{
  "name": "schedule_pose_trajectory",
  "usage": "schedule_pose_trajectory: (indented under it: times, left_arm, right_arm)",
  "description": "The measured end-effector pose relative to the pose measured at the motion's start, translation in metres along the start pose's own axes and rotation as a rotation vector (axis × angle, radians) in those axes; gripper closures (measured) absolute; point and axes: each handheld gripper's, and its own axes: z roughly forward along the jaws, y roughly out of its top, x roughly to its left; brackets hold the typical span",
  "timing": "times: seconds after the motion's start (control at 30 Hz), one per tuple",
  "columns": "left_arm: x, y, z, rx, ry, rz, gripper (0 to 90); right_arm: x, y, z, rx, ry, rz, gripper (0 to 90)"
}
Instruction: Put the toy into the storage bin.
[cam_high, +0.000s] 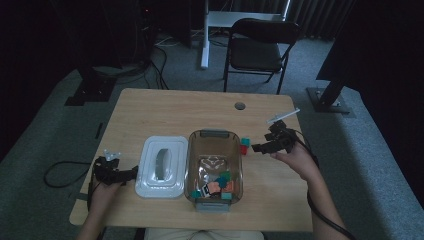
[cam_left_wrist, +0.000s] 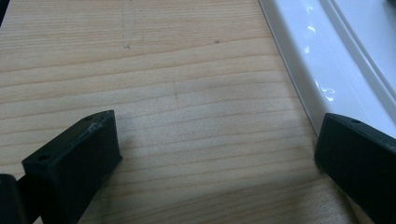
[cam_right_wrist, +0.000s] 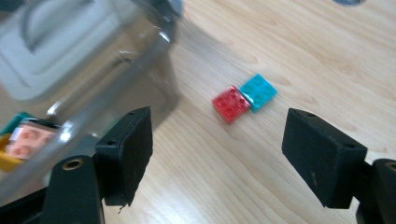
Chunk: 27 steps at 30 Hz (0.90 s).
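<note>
Nearest the person, the left gripper (cam_high: 134, 173) rests on the wooden table (cam_high: 165, 107), jaws spread wide and empty, just beside the white lid (cam_high: 162, 167). Right of the lid stands the clear bin (cam_high: 215, 167) holding what look like mixed toy bricks. Beyond its far corner, the right gripper (cam_high: 256, 148) hovers with jaws apart, facing a red brick (cam_right_wrist: 231, 103) touching a teal brick (cam_right_wrist: 258, 92).

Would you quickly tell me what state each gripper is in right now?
Left gripper: open, holding nothing.
Right gripper: open, holding nothing.
</note>
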Motion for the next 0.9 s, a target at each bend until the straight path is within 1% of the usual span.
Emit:
schedule_pose_trajectory:
  times: [0.03, 0.07, 0.17, 0.23, 0.3, 0.4, 0.47, 0.57, 0.73, 0.9]
  left_arm:
    - [0.000, 0.000, 0.000, 0.000, 0.000, 0.000, 0.5]
    - [0.000, 0.000, 0.000, 0.000, 0.000, 0.000, 0.5]
    - [0.000, 0.000, 0.000, 0.000, 0.000, 0.000, 0.5]
    - [0.000, 0.000, 0.000, 0.000, 0.000, 0.000, 0.5]
    - [0.000, 0.000, 0.000, 0.000, 0.000, 0.000, 0.5]
    - [0.000, 0.000, 0.000, 0.000, 0.000, 0.000, 0.5]
    - [0.000, 0.000, 0.000, 0.000, 0.000, 0.000, 0.5]
    - [0.000, 0.000, 0.000, 0.000, 0.000, 0.000, 0.5]
    - [0.000, 0.000, 0.000, 0.000, 0.000, 0.000, 0.5]
    - [0.000, 0.000, 0.000, 0.000, 0.000, 0.000, 0.5]
  right_arm:
    - [-0.003, -0.001, 0.004, 0.002, -0.009, 0.014, 26.5]
    - [-0.006, -0.002, 0.007, 0.008, -0.018, 0.013, 27.3]
    - [-0.015, -0.004, 0.018, 0.012, -0.009, 0.066, 27.4]
    - [-0.021, -0.005, 0.026, 0.016, -0.026, 0.095, 27.4]
    - [-0.026, -0.004, 0.035, 0.032, -0.042, 0.108, 27.4]
    - [-0.031, -0.002, 0.048, 0.041, -0.062, 0.150, 27.3]
    - [-0.034, 0.000, 0.056, 0.033, -0.074, 0.182, 27.4]
    - [-0.036, 0.004, 0.069, 0.035, -0.091, 0.216, 27.4]
    - [-0.036, 0.011, 0.090, 0.056, -0.116, 0.257, 27.7]
    - [-0.038, 0.014, 0.108, 0.070, -0.136, 0.305, 27.8]
